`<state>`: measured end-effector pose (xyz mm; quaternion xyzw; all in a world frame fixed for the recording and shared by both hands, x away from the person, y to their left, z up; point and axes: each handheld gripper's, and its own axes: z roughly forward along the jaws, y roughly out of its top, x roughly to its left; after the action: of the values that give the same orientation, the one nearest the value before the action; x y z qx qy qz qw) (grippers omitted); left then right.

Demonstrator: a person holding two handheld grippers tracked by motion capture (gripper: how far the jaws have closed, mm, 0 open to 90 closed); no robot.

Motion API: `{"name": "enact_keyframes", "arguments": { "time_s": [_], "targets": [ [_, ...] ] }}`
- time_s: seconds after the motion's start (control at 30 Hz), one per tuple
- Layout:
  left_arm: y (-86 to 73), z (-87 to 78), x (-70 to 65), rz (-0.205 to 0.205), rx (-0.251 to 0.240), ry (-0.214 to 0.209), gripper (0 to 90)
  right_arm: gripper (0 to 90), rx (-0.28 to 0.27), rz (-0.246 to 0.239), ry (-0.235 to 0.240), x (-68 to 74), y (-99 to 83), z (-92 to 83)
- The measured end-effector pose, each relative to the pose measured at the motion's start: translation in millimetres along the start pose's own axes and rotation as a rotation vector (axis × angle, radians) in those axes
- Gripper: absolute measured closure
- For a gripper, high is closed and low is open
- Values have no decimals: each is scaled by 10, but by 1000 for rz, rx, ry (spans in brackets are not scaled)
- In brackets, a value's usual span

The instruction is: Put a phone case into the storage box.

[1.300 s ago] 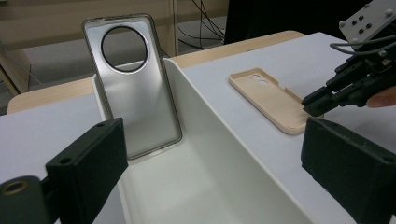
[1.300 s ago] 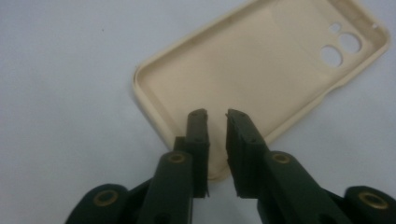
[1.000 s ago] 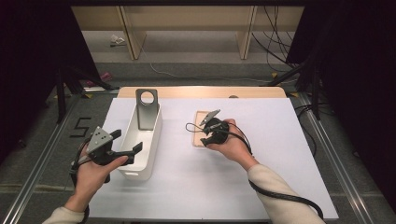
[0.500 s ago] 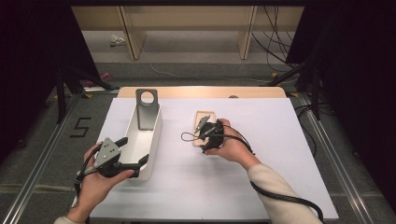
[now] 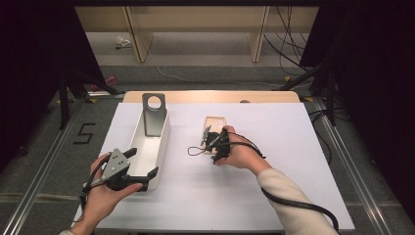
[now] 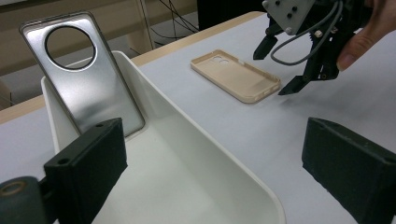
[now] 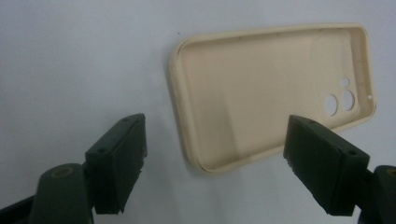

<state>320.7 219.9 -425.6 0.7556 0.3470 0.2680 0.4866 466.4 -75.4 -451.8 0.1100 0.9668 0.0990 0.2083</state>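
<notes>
On a white-topped bench [image 5: 274,196], seen from above, two hand-held black claws were at work. A beige, soft-looking rectangular phone case [image 5: 214,125] lay flat near the middle of the bench, its hollow side facing up; in the right gripper view [image 7: 271,93] its raised rim and three small camera holes near one end could be made out. The right claw [image 5: 211,145], held in the person's right hand [image 5: 240,154], was poised just at the near end of the case, pointing toward it. Its jaws had just been opening and were seen spread wide apart, one on either side of the case's near end, with nothing pressed between the pads. In the left gripper view the same claw [image 6: 280,70] was seen hovering just beside the short edge of the case [image 6: 236,77], its tips off the bench surface.

To the left of the case, well apart from it, a long white plastic tray [image 5: 164,134] with rounded walls was set lengthwise on the bench. A silver metal phone back plate with a large round hole [image 5: 153,113] was propped upright against the tray's far end; in the left gripper view [image 6: 88,88] it was seen leaning back, shiny and brushed. The left claw [image 5: 143,166], held in the left hand [image 5: 103,196], was positioned at the tray's near end. Its jaws were held apart, astride the tray's near right wall [image 6: 224,154], and no grip on it could be seen.
</notes>
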Motion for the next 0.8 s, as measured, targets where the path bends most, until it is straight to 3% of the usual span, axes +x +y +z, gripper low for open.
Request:
{"name": "enact_keyframes", "arguments": {
  "time_s": [0.33,0.8],
  "targets": [
    [-5,9,-14,7,2,-7,61,236,63,-33,16,-62,108,138],
    [-11,13,-15,8,4,-10,61,237,81,-46,18,-63,160,168]
  ]
}}
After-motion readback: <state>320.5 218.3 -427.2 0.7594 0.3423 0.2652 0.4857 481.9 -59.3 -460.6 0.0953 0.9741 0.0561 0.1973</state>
